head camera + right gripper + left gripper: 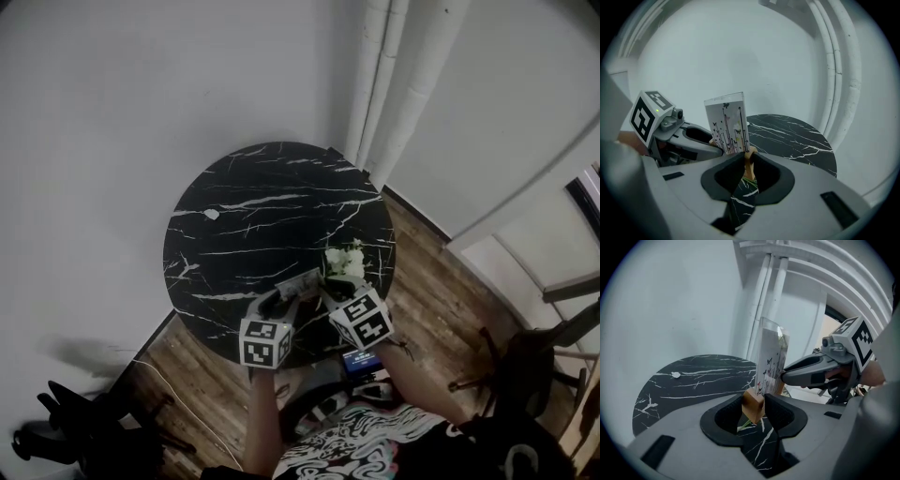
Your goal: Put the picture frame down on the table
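The picture frame [298,281] is a clear upright panel with printed flowers and butterflies on a small wooden base block [753,404]. It stands upright over the near edge of the round black marble table [253,211]; whether it touches the top I cannot tell. My left gripper [759,406] is shut on one end of the wooden base. My right gripper [746,164] is shut on the other end, under the panel [726,124]. In the head view the left gripper [281,300] and right gripper [328,296] meet at the frame.
A small pot of white flowers [345,261] stands on the table just right of the frame. A small white scrap [212,215] lies at the table's far left. White pipes [380,84] run up the wall corner behind. A dark chair [525,366] stands at the right on the wooden floor.
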Motion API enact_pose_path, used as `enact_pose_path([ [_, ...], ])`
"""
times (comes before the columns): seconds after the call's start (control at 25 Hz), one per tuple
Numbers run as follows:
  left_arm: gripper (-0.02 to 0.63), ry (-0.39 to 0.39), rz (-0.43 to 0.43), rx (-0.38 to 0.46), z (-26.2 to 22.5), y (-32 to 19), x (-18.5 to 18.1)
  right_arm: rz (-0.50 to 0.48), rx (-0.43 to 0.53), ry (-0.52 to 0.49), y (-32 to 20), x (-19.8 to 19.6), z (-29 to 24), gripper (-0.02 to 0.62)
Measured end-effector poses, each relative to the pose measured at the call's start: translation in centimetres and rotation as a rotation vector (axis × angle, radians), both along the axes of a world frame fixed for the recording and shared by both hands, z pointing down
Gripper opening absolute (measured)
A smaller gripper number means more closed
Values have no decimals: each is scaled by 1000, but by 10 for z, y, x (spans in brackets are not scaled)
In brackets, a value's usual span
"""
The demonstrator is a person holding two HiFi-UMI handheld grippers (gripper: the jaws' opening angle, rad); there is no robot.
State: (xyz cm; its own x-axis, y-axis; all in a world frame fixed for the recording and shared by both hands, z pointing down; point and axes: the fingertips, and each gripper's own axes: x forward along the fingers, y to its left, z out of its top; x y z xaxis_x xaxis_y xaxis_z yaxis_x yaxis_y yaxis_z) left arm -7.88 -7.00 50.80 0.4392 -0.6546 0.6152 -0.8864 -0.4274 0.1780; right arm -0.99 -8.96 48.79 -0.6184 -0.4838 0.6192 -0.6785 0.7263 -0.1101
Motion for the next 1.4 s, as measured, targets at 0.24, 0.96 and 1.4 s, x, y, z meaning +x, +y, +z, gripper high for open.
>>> enact_pose_path([
  [0.24, 162, 5, 18, -22, 10, -26, -19, 13, -21, 12, -25, -18, 8, 61],
  [0.96, 163, 78, 79, -30, 24, -53, -33, 91, -22, 53, -46, -33, 21, 61],
  [1.4, 163, 73, 109, -9, 16, -58, -31, 122, 11, 24, -49, -30, 12, 61],
])
